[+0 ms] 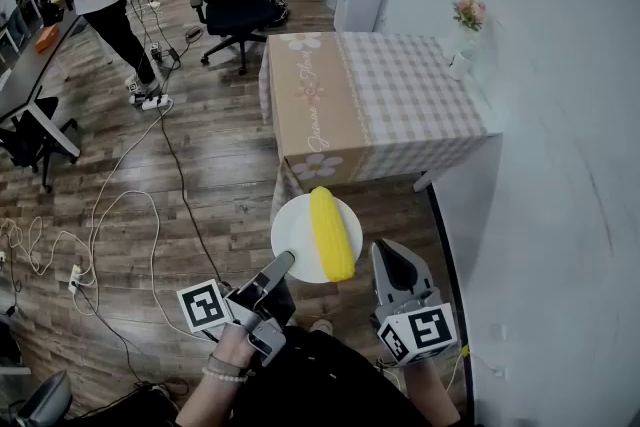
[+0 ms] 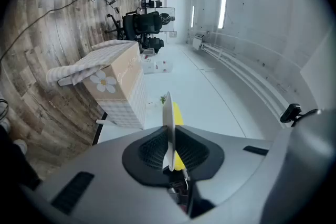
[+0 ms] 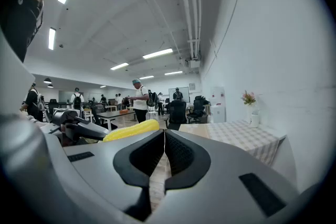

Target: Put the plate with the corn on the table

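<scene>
We hold a white plate (image 1: 296, 237) carrying one corn (image 1: 332, 233) cob in the air, short of the table (image 1: 400, 100).
Our left gripper (image 1: 286, 261) grasps the plate's near rim, jaws pinched on its thin edge. Our right gripper (image 1: 384, 249), just beside the plate, is clenched on nothing. The plate hangs over the wooden floor (image 1: 200, 175), before the table's near edge; a flower vase (image 1: 463, 40) stands near its far right corner.

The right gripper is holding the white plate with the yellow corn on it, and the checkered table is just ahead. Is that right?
Not quite: it is the left gripper that holds the plate. The left gripper view shows its fingers pinching the plate's rim. The corn lies on it, and the checkered table is ahead.
</scene>
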The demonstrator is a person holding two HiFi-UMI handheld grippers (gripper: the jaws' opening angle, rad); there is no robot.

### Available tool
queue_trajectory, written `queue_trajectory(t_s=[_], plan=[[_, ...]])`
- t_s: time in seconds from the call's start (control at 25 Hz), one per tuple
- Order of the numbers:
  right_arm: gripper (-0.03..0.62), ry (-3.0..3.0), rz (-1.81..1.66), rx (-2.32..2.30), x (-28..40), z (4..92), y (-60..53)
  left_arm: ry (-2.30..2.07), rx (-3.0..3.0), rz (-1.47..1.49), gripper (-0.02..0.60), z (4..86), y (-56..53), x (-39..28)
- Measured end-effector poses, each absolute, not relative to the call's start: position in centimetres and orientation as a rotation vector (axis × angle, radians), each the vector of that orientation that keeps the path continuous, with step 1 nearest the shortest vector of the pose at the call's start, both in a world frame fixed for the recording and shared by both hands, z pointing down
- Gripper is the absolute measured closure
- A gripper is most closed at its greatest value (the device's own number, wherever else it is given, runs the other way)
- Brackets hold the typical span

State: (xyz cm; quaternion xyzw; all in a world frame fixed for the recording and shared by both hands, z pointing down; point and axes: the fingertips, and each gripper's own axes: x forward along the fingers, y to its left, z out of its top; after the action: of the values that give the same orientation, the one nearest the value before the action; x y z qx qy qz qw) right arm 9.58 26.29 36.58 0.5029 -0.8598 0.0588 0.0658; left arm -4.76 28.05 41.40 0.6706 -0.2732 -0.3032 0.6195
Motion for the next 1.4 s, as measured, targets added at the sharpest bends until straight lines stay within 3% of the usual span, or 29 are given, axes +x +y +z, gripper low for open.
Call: queue_trajectory(t_s=[0.52,0.96,1.08,1.4], plan=[[0.553,-2.603,0.217,1.500,9.2,36.8,26.0,-0.621,1.558,-0.704,0.540,41.1,27.6,-5.0],[0.548,-2.675,0.929,1.487,8.8,39.7,25.2,-0.607,1.567,-0.709,0.540,41.1,27.4,-5.0],[0.461,-2.717,1.164,1.459,8.5,39.8,24.8,-0.602,1.565,-0.714,0.540,41.0,27.2,-5.1],[0.470,-2.735,1.438,1.401,7.4,40.3,24.5,-0.589,1.567,-0.719,0.540,40.7,26.8,-5.4]])
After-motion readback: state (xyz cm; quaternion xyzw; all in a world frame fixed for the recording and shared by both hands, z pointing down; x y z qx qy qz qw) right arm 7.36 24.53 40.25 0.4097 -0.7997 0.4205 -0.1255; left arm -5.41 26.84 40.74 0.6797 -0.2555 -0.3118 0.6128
